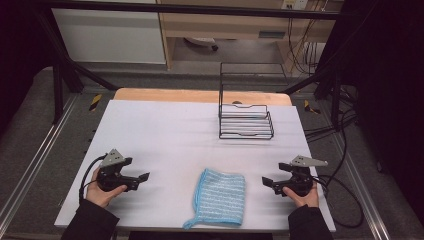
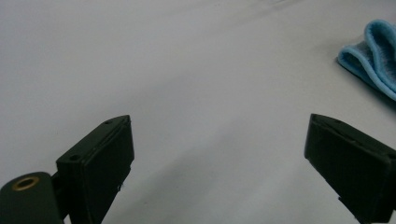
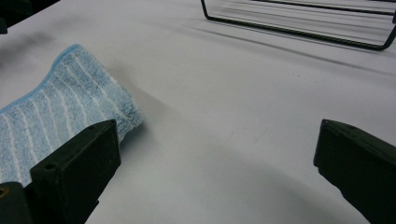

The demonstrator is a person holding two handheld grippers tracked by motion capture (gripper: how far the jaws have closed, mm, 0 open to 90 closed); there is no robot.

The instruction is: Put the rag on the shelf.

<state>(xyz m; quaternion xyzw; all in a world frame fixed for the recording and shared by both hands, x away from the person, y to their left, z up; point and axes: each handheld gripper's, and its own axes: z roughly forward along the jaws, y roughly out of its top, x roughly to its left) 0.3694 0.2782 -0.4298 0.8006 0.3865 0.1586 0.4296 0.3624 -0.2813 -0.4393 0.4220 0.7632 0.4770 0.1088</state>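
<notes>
At the left of the high view, a person's left hand (image 1: 103, 192), coming out of a dark sleeve, grips the left black two-jaw gripper (image 1: 144, 179), which carries a grey three-cornered plate on top and trails a black cable that loops behind it. It sits low over the flat, matte white table surface (image 1: 165, 135) and points inward toward the middle. In the left gripper view its blocky, hard black jaws stand wide apart with bare white tabletop between them, and a rolled, piped edge of cloth shows at the upper right.

Between the two grippers, near the front edge, lies the folded light-blue terry cloth with thin white stripes (image 1: 218, 196), roughly rectangular, fuzzy, bound in a brighter blue border with a small loop at its near left corner. It lies flat on the table, touching neither gripper.

Farther back and right of centre stands the black wire rack (image 1: 246, 124), a shallow tray of thin parallel rods with a tall open wire frame rising behind it.

At the right, the right hand (image 1: 302, 196) holds the right black two-jaw gripper (image 1: 266, 182), pointing inward at the cloth's side. In the right gripper view its jaws are spread wide and hold nothing; the cloth's nubby corner lies just beside the left one.
</notes>
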